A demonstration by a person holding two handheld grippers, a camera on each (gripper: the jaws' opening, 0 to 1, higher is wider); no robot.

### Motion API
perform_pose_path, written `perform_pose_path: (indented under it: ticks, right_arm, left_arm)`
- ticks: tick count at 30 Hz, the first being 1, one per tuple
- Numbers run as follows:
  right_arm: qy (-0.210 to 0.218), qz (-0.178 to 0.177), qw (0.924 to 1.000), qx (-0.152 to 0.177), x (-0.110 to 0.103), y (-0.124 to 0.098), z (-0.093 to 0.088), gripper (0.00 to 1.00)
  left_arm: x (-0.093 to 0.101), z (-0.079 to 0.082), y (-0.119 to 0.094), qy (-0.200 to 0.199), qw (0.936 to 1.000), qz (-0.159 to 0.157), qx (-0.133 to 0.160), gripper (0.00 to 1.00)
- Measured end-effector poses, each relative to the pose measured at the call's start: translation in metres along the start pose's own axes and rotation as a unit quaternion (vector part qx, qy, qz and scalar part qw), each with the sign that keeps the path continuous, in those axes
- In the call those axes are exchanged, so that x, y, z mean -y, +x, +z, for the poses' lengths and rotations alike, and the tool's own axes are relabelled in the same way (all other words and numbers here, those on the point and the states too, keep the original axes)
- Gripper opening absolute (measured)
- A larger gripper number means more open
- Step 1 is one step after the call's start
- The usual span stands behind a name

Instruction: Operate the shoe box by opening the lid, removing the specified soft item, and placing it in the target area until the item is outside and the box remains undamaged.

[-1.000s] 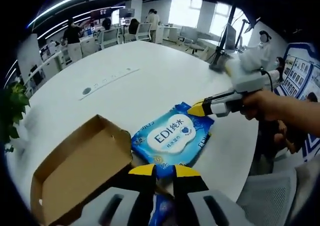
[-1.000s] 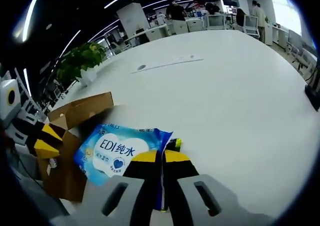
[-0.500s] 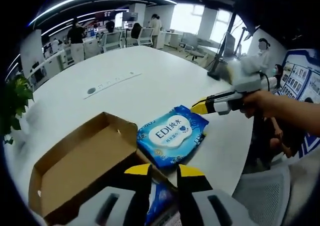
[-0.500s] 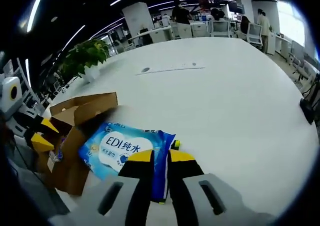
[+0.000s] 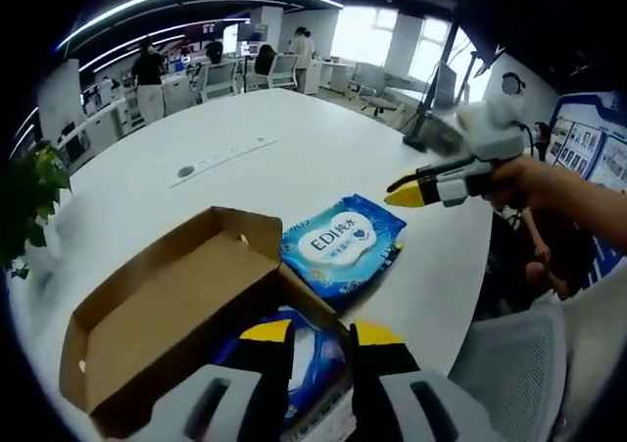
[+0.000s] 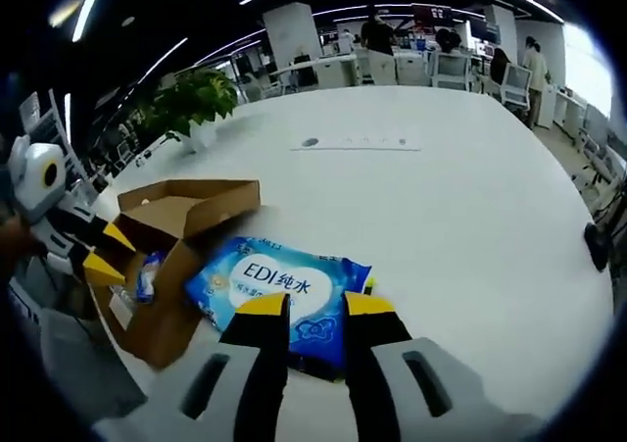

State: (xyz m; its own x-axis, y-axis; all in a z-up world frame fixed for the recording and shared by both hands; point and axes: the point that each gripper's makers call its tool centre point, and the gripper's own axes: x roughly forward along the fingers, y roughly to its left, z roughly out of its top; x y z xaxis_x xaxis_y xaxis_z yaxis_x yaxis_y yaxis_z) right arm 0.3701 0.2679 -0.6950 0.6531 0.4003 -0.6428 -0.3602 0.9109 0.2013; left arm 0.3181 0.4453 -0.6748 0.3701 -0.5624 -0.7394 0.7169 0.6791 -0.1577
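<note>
On the round white table, the blue soft pack of wet wipes with a white label lies flat just beside the open brown cardboard shoe box, outside it, with another blue packet visible inside the box. Left gripper, yellow-tipped, hangs over the box's near edge with jaws parted by a narrow gap, holding nothing. Right gripper hovers above the pack, jaws likewise slightly apart and released.

A blue wet-wipes pack lies flat on the white desk, touching the open cardboard shoe box; the right tool hovers over it, jaws parted.
</note>
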Motion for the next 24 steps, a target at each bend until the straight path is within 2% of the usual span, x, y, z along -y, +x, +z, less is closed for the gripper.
perform_pose_path:
  ticks: [10, 24]
  right_arm:
    - [-0.034, 0.027, 0.999, -0.006, -0.03, -0.009, 0.005, 0.24]
    - [-0.083, 0.065, 0.9942, -0.018, -0.068, -0.007, 0.008, 0.26]
  left_arm:
    - [-0.007, -0.015, -0.007, 0.022, 0.9997, -0.01, -0.008, 0.25]
    - [-0.02, -0.038, -0.009, 0.052, 0.9979, -0.025, -0.031, 0.25]
